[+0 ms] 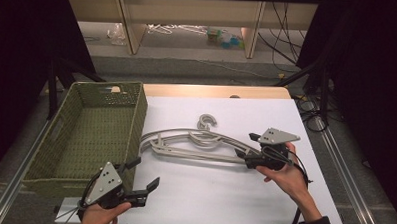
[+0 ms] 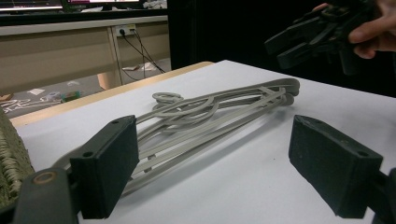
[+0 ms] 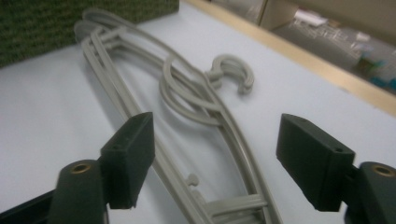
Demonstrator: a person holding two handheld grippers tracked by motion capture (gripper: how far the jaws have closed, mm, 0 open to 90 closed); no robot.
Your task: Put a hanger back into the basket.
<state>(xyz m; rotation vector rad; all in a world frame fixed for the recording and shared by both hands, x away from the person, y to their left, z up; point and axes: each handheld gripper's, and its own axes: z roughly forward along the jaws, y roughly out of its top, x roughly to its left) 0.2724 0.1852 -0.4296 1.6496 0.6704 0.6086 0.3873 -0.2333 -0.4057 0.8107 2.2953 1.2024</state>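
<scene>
While the grey hangers [image 1: 195, 142] lie stacked mid-table on the white sheet [image 1: 263, 194], just right of the green woven basket [image 1: 85, 133], we hold our right gripper [image 1: 248, 151] at their right end and our left gripper [image 1: 145, 174] near-left, both jaws wide, holding nothing.

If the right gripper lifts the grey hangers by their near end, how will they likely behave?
The grey hangers look like thin moulded plastic, so probably stiff and light. Several seem stacked loosely with hooks overlapping, so a grip on one end may lift some and let others slide or fan apart. The right gripper, jaws open, sits at one tip; the long far end would likely droop or swing.
</scene>
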